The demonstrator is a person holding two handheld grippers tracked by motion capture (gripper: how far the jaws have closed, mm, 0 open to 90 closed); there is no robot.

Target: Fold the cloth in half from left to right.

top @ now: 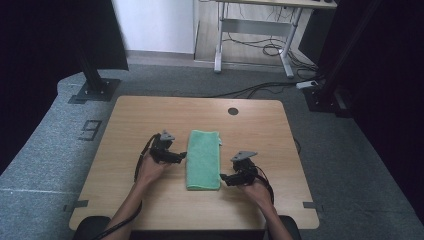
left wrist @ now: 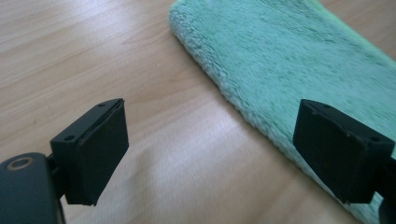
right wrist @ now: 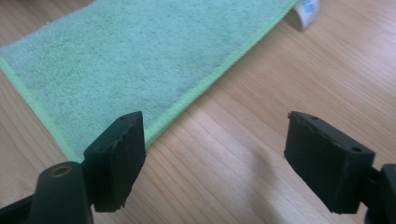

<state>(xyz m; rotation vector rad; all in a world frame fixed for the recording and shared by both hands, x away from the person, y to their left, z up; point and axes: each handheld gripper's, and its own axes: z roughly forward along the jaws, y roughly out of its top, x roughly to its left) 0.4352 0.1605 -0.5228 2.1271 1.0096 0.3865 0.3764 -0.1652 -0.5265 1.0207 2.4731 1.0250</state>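
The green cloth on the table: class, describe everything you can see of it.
The green fluffy microfibre cloth lies flat on the light wooden table, folded into a long narrow rectangle running away from the person. Its pile looks soft; a brighter green stitched hem edges it, and a small white label sticks out at a far corner. The left gripper and right gripper flank it with jaws open, neither clamping it.

Spread fingers [right wrist: 116, 161], green towel [right wrist: 135, 56], wooden table [right wrist: 280, 70]
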